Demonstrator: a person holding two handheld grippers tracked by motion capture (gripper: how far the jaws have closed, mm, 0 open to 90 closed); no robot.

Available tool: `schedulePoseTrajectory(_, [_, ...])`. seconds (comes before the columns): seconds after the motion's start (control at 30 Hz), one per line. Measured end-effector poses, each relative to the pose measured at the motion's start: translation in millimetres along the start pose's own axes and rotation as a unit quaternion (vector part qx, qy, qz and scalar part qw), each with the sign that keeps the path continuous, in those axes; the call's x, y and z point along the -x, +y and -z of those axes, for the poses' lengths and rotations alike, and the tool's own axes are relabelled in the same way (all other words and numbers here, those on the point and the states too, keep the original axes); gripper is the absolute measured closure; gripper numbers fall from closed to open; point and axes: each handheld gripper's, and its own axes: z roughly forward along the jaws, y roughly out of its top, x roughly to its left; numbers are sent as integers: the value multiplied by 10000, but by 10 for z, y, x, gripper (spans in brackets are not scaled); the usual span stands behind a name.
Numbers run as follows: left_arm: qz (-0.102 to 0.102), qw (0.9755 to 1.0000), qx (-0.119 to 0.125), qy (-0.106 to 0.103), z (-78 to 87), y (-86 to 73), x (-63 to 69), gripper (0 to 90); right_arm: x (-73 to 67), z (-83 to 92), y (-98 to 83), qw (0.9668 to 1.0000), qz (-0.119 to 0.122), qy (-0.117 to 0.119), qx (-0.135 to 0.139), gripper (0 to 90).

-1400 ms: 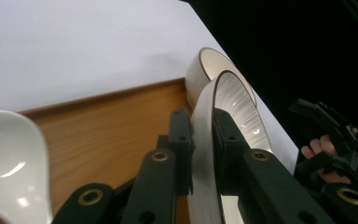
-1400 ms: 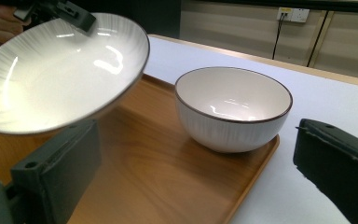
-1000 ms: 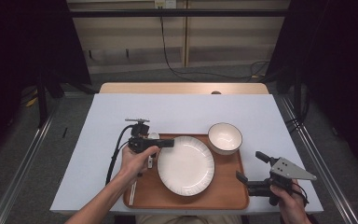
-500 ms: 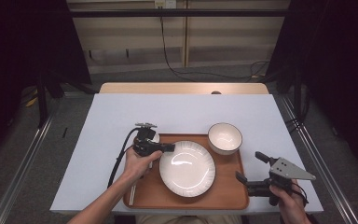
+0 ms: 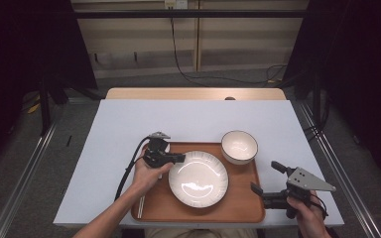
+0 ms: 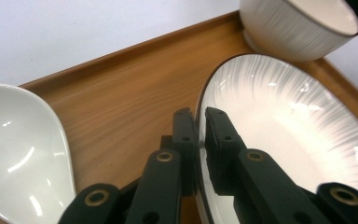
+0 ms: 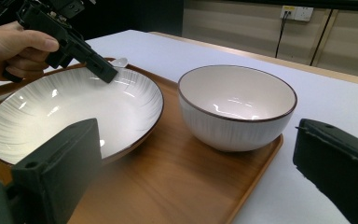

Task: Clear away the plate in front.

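Left gripper view: left hand-held gripper (image 6: 201, 122) pinched on the plate (image 6: 284, 135) rim, one jaw each side.
Plate: on tray (image 5: 238, 198), mid-worktop (image 5: 188, 119), beside bowl (image 5: 239, 146).
Right hand-held gripper (image 5: 267, 177): jaws wide apart, holding nothing, near tray's right corner.

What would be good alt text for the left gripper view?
The left gripper has its two black fingers pinched on the rim of a white ribbed plate on a wooden tray. A white spoon lies at left, a bowl beyond.
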Motion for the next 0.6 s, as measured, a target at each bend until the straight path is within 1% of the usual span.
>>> schedulePoseTrajectory(0.03, [15,10000,6,-4,-5,0,-2,833,-1,0,0,10000,-4,3,-14,5])
schedulePoseTrajectory(0.07, [-26,10000,6,43,-10,-1,0,834,-1,0,0,10000,0,4,-16,5])
schedulePoseTrajectory(0.13, [15,10000,-11,53,-18,-6,-7,833,-2,-1,2,10000,-9,-10,2,6])
schedulePoseTrajectory(0.17, [-20,10000,-35,88,-21,-10,-8,833,1,2,1,10000,-11,-1,1,7])
schedulePoseTrajectory(0.2, [-41,9999,-1,114,-29,-18,-2,831,1,4,0,10000,-20,-4,0,7])
schedulePoseTrajectory(0.3, [-95,9998,-67,160,-32,-19,-9,829,-2,5,2,10000,-42,-1,1,6])
schedulePoseTrajectory(0.33, [-90,9998,-61,188,-37,-20,-4,827,-1,4,1,10000,-31,4,4,6])
schedulePoseTrajectory(0.37, [-138,9997,-77,190,-35,-20,-4,827,1,5,0,10000,-23,-2,-2,7])
schedulePoseTrajectory(0.4, [-245,9993,-53,278,-39,-21,22,824,1,4,-1,10000,-15,-2,-2,6])
schedulePoseTrajectory(0.43, [-239,9992,-66,329,-38,-18,33,820,1,3,0,10000,-17,5,-3,6])
schedulePoseTrajectory(0.47, [-201,9993,-45,311,-38,-19,32,821,-2,1,0,10000,-29,13,-3,6])
schedulePoseTrajectory(0.53, [-310,9989,-45,341,-40,-21,39,821,-4,-1,-1,10000,-26,8,-16,6])
schedulePoseTrajectory(0.57, [-299,9989,-39,358,-40,-23,46,820,-5,-1,0,10000,-30,7,-13,6])
schedulePoseTrajectory(0.6, [-341,9987,-48,378,-40,-24,45,819,-5,0,0,10000,-34,1,-13,6])
